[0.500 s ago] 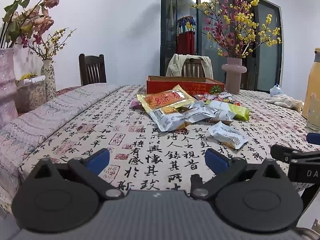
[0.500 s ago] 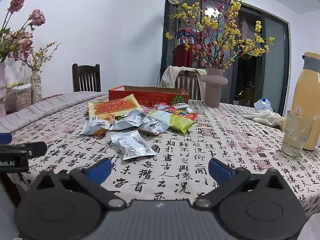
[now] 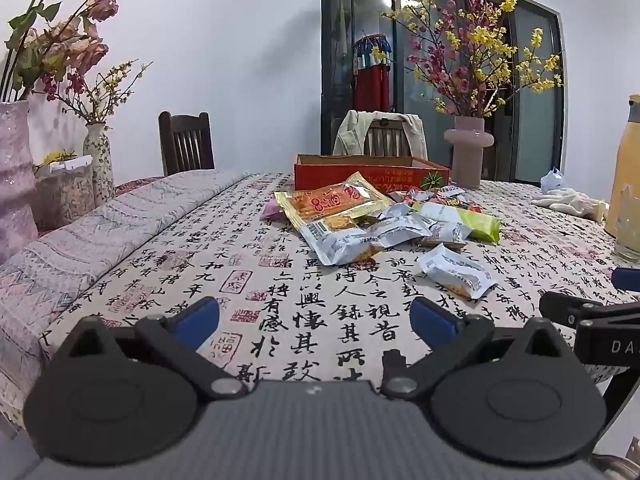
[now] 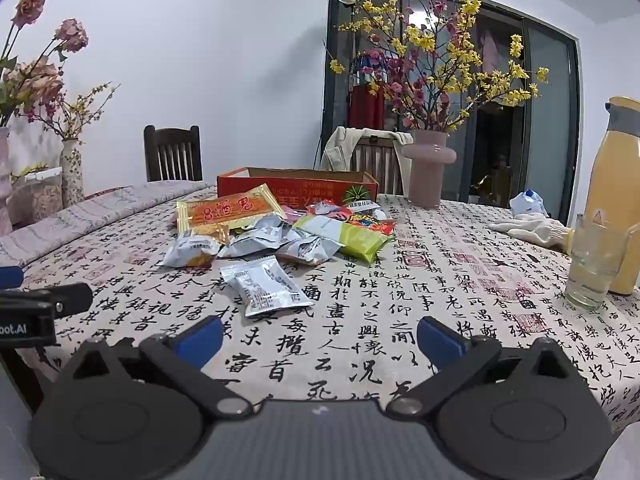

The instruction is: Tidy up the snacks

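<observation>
Left gripper (image 3: 316, 322) wide, empty; right gripper (image 4: 320, 334) wide, empty. Snack pile (image 4: 276, 232) before red box (image 4: 296, 188); white packet (image 4: 264, 286) nearest.

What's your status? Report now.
Left gripper and right gripper open, empty. Snacks piled before box, one packet nearest. Nothing in the way.

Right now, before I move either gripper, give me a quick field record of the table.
left gripper: open, empty, above near table edge
right gripper: open, empty, above near table edge
snack pile: mid-table, in front of box
loose packet: alone, nearest right gripper
red box: behind pile, open top
glass: far right, beside yellow bottle
</observation>
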Motion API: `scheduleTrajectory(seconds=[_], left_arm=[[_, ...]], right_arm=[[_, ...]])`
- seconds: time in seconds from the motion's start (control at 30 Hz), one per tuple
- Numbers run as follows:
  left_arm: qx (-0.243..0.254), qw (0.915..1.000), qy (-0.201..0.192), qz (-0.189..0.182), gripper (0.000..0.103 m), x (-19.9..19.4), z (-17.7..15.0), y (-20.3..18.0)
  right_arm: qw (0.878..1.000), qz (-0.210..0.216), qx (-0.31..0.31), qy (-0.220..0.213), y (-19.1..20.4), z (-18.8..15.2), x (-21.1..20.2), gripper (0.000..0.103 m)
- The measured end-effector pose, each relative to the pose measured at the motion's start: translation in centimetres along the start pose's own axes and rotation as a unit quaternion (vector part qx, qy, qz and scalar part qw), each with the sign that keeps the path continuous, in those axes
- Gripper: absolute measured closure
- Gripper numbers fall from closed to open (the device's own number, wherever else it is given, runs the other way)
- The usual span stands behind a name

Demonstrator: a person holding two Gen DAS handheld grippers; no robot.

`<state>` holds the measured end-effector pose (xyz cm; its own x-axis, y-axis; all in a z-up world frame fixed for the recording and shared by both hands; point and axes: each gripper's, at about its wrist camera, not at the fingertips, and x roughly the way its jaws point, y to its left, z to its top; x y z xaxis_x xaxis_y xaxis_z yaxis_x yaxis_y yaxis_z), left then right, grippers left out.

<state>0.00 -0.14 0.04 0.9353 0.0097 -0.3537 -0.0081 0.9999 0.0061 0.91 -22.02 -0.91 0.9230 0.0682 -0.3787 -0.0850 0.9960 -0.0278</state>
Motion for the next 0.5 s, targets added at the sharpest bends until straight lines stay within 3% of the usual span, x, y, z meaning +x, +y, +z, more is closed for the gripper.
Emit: scheduleTrajectory(seconds=[0.5], left_arm=[[-0.002,1.0000,0.000,-0.004,0.000,0.08,-0.21,0.08]], right_arm=[[1.000,-0.001,0.001,0.000,0.14,0.04,-0.23,0.000]])
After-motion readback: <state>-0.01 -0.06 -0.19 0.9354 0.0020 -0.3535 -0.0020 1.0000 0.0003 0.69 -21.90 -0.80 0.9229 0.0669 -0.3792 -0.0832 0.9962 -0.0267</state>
